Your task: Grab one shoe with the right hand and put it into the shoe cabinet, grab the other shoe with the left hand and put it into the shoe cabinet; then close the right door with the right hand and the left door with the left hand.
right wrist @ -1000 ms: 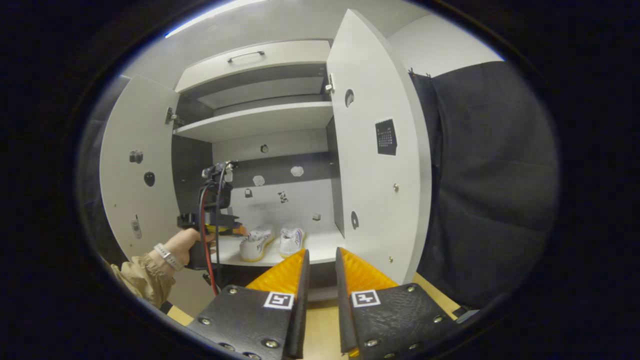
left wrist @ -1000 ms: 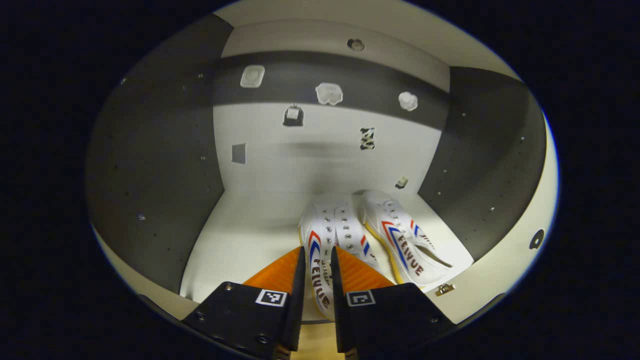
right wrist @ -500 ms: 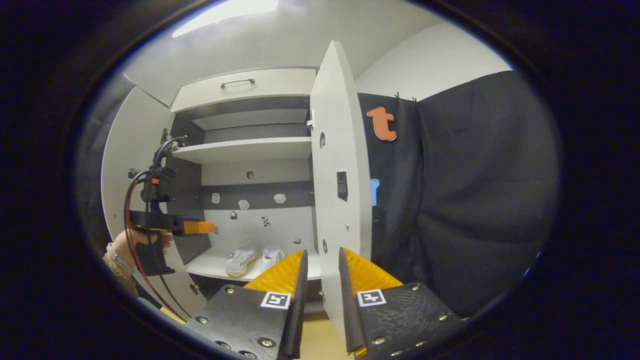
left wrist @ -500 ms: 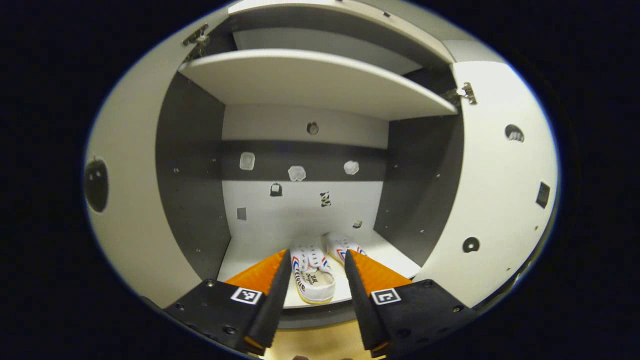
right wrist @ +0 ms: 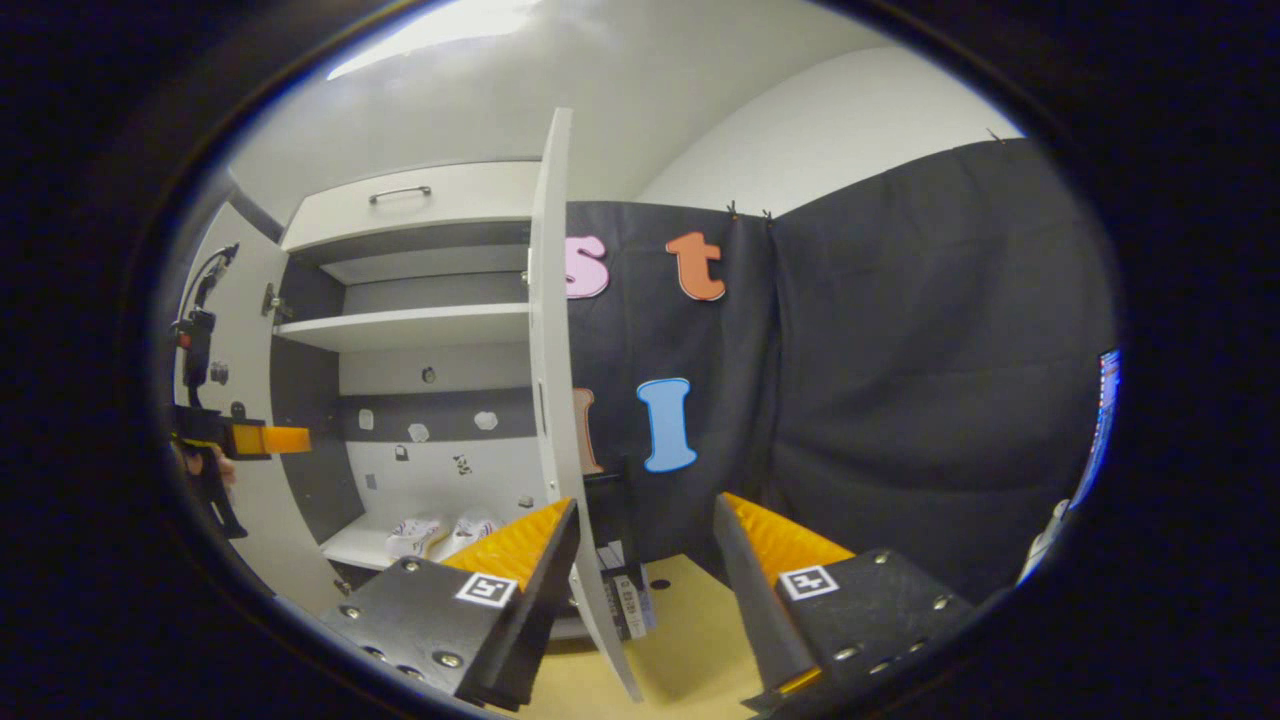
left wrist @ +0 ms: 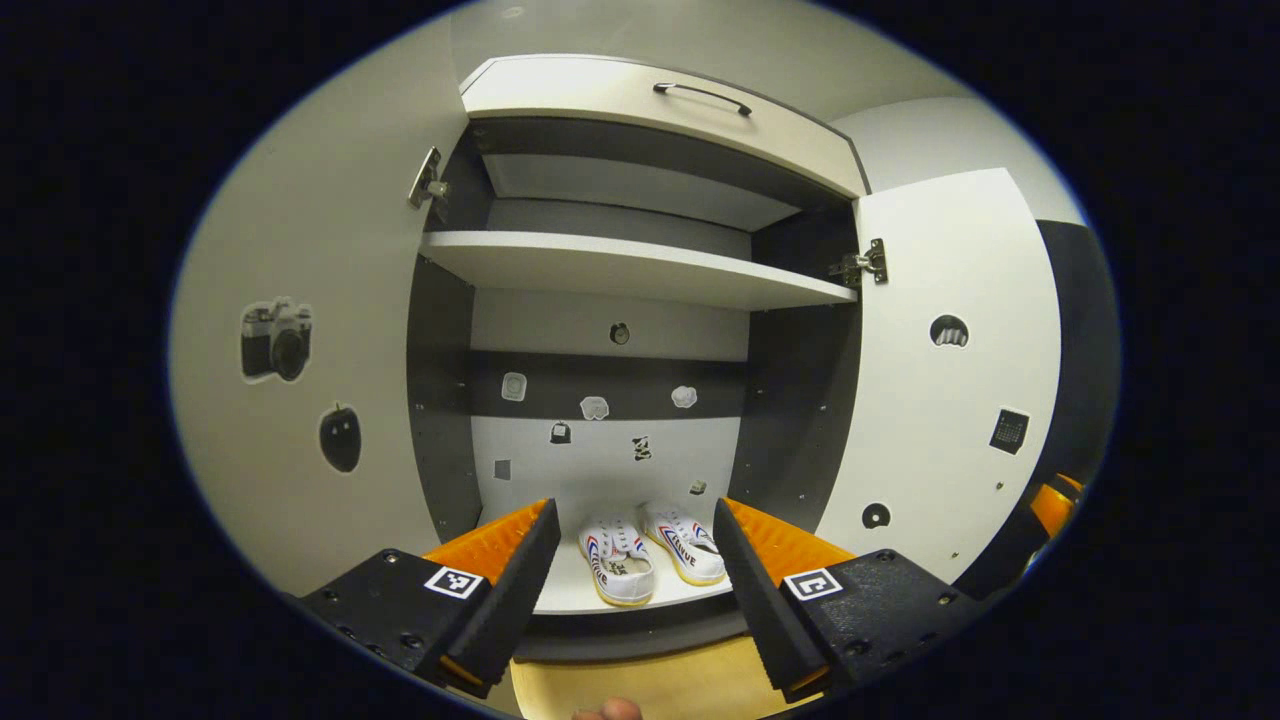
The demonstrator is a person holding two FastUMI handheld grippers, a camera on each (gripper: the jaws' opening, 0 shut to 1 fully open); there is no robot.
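Was a staged recording booth got up as a home entryway: white shoe cabinet (left wrist: 640,270) with doors open, black cloth wall (right wrist: 900,380) hung beside it, bare white walls above

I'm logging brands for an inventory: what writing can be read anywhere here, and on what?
No text is clear enough to quote.
White canvas shoe with red and blue stripes, nearer the right door: dark lettering on its side, too small to read.
Small dark calendar sticker on the white right cabinet door: print too small to read.
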